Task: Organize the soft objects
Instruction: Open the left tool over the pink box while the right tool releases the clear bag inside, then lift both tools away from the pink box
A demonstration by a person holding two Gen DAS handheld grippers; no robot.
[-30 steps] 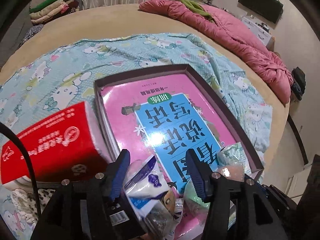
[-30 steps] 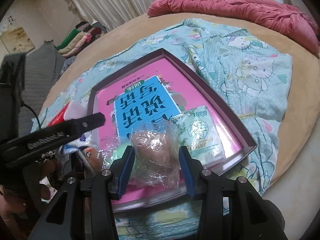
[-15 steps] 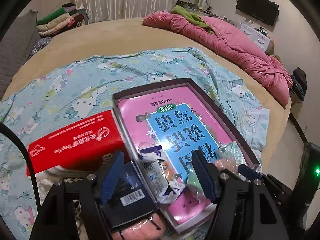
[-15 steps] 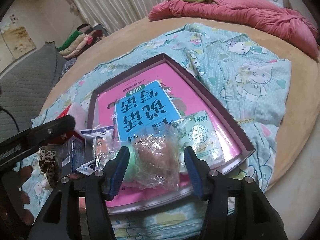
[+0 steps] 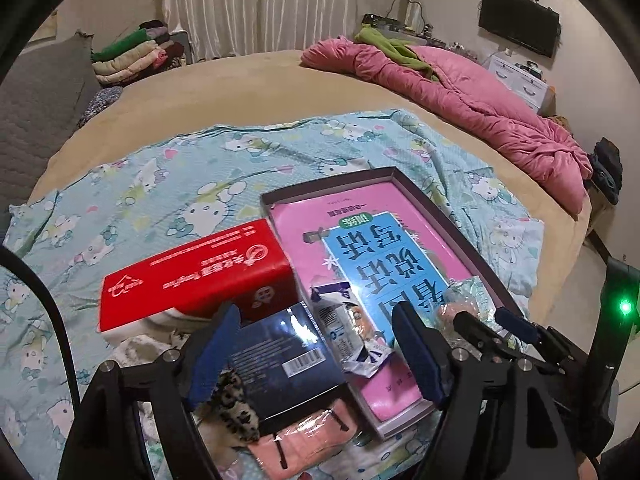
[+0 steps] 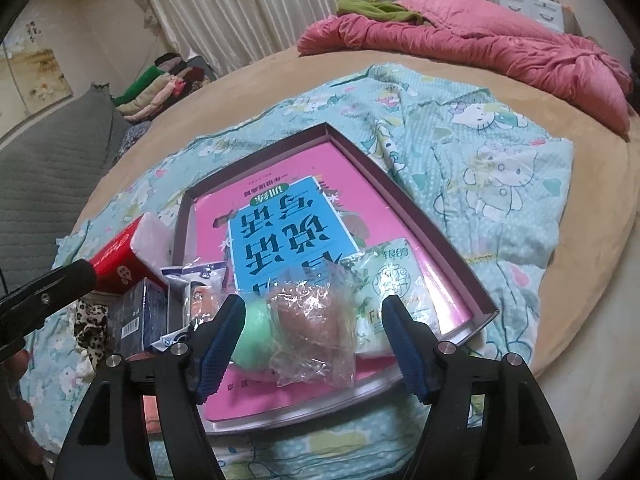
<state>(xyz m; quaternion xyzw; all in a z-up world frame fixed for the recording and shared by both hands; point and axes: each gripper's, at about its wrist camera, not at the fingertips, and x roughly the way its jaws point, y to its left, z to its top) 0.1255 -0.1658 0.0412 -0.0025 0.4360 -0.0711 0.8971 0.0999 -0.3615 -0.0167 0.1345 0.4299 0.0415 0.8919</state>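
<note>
My right gripper (image 6: 314, 346) has just been opening; the clear bag (image 6: 316, 334) lies loose between its jaws, in the tray's (image 6: 460, 264) near end. My left gripper (image 5: 316, 354) has opened too, wide and empty above the dark box (image 5: 280, 360), snack packet (image 5: 346, 334) just right.

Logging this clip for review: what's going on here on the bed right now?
A person is sorting small soft packs into a shallow box on a bed, a gripper in each hand. Both sets of jaws have just been opening. The right gripper stands open around a clear bag lying in the box, pads clear of it. The left gripper is open above a dark box and a blue-and-white packet, holding nothing.
</note>
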